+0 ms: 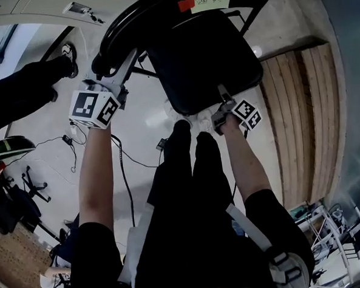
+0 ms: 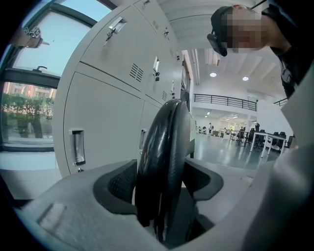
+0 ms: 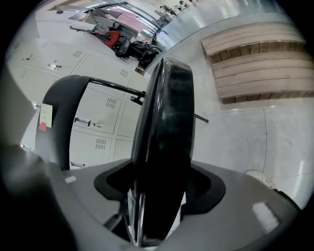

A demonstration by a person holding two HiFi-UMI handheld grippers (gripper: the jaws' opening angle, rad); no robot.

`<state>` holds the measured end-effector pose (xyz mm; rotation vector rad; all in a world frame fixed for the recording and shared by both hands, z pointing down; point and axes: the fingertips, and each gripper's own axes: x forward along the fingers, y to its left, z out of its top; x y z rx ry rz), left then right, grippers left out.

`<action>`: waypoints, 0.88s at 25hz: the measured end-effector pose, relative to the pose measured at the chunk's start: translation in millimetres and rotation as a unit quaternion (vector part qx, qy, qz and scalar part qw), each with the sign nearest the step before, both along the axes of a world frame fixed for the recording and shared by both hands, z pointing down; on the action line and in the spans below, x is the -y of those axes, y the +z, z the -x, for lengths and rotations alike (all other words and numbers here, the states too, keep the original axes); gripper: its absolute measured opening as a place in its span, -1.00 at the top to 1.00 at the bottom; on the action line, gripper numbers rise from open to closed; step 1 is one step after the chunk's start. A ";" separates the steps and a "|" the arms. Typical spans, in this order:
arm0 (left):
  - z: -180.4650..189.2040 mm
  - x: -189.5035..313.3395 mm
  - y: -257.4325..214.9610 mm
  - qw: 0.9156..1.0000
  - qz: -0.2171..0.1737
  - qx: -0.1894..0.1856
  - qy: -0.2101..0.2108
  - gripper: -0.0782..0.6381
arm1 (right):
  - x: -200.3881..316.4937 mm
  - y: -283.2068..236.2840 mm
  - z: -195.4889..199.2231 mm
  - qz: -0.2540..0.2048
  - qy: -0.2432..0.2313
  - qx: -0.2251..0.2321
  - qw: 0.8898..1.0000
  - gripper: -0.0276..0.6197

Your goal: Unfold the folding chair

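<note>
The black folding chair stands in front of me in the head view, its seat [image 1: 205, 59] tilted toward me and its curved backrest [image 1: 159, 7] at the top. My left gripper [image 1: 111, 68] is shut on the backrest's upper left edge; in the left gripper view the black backrest rim [image 2: 164, 157] fills the gap between the jaws of the left gripper [image 2: 162, 181]. My right gripper [image 1: 226, 98] holds the seat's front edge. In the right gripper view the thick seat edge [image 3: 164, 147] sits between the pads of the right gripper [image 3: 159, 191], touching both. The backrest [image 3: 54, 117] shows at the left.
Grey lockers [image 2: 108, 98] stand behind the chair. A wooden slatted platform [image 1: 306, 114] lies to the right. Another person's leg and shoe [image 1: 24, 89] reach in from the left. Cables [image 1: 123, 156] run over the floor beside my own legs [image 1: 194, 170].
</note>
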<state>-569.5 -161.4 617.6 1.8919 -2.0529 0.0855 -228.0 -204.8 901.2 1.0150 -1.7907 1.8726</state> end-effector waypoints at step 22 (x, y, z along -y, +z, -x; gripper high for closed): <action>-3.5 -4.4 48.5 0.999 0.039 0.009 -0.021 0.08 | -13.0 -15.6 -40.9 -0.042 -0.104 -0.078 0.991 0.22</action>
